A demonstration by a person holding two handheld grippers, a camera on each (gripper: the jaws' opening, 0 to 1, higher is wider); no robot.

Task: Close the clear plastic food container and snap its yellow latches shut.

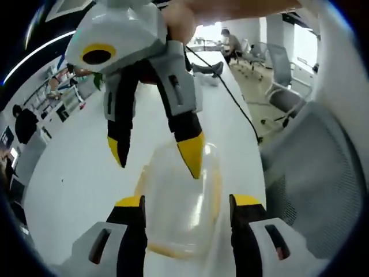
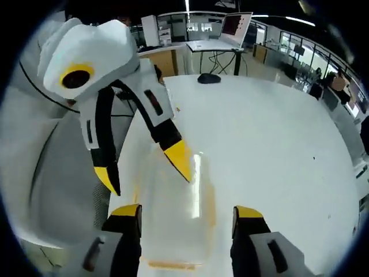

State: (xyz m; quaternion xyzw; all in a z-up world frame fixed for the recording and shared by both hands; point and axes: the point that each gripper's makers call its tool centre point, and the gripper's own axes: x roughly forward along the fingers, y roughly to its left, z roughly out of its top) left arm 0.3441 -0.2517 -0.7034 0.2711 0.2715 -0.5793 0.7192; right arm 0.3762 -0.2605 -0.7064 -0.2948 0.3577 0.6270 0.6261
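Clear plastic food container with yellow latches (image 1: 181,202) lies on the long white table (image 1: 75,173), close to the table's edge, lid down on the body as far as can be judged through the blur. Same container in the right gripper view (image 2: 173,208), a yellow latch strip along its near end and faint yellow along the long sides.

Left gripper (image 1: 187,205), white body with black jaws tipped yellow, rises from the bottom of its own view. Jaws stand wide, one on each side of the container's near end, no contact visible.

Right gripper (image 1: 155,153) comes in from above in the left gripper view, a hand (image 1: 179,20) on its housing. Its jaws are spread wide; one yellow tip points down onto the container's lid, whether touching I cannot tell, the other hangs beside the container over bare table.

In the right gripper view the right gripper (image 2: 187,213) straddles the container end, jaws apart. The left gripper (image 2: 144,167) enters there too, one tip over the lid.

Grey mesh office chair (image 1: 317,173) stands just beside the table edge. Black cable (image 1: 230,95) runs along the tabletop.
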